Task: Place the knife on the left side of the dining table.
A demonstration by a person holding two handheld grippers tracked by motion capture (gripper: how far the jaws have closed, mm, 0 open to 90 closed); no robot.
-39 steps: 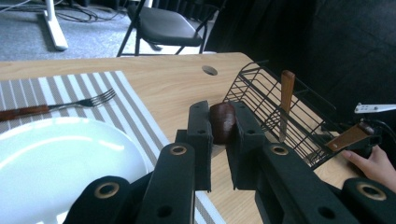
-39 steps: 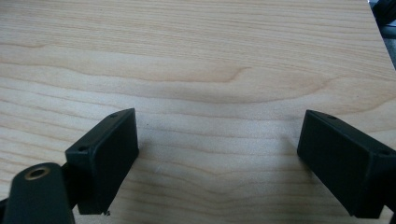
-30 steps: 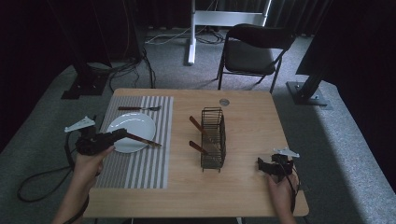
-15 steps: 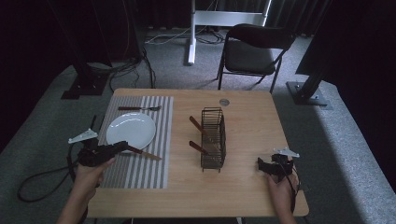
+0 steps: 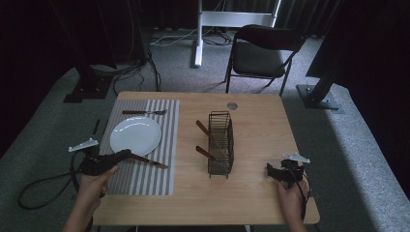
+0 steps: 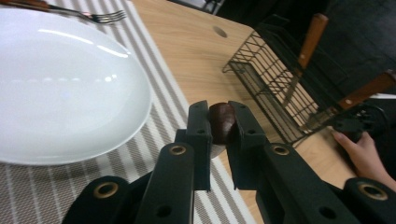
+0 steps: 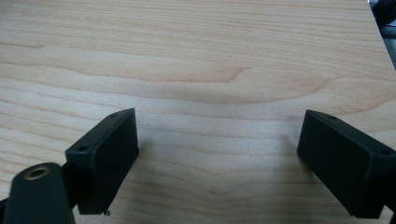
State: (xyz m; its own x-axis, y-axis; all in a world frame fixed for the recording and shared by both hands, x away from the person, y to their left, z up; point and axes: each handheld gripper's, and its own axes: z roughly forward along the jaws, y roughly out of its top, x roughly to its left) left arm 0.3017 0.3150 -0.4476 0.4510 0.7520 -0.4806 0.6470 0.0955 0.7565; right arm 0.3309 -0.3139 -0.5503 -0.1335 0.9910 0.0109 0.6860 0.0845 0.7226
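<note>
Left gripper (image 5: 126, 154): near left of the table, over the striped placemat; jaws clenched on the brown wooden handle of a table knife, seen end-on in the left gripper view (image 6: 220, 122).
Table knife (image 5: 151, 161): handle end in the jaws, blade running out right across the placemat just below the plate; whether the tip touches the mat I cannot tell.
Handling, knife: likely light and stiff; rounded, polished handle may twist or slip in flat jaws; the handle is the sensible place to hold, well back from the blade.
Right gripper (image 5: 271, 171): near right of the table, low over bare wood; jaws spread wide, nothing between them, as the right gripper view (image 7: 217, 163) confirms.
Placemat (image 5: 121, 181): grey and white stripes, flat on the left half of the table.
Plate (image 5: 136, 136): white, round, empty, glossy; judged breakable, so the knife should stay off its rim.
Wire basket (image 5: 220, 142): black, mid-table, well apart from both grippers; two more wooden-handled utensils (image 5: 203, 128) lean out of its left side.
Fork (image 5: 143, 112): wooden handle, lying on the placemat just beyond the plate.
Table (image 5: 251, 121): light wood, small round fitting near the far edge.
Chair (image 5: 263, 48): dark, folding, beyond the table on grey carpet.
</note>
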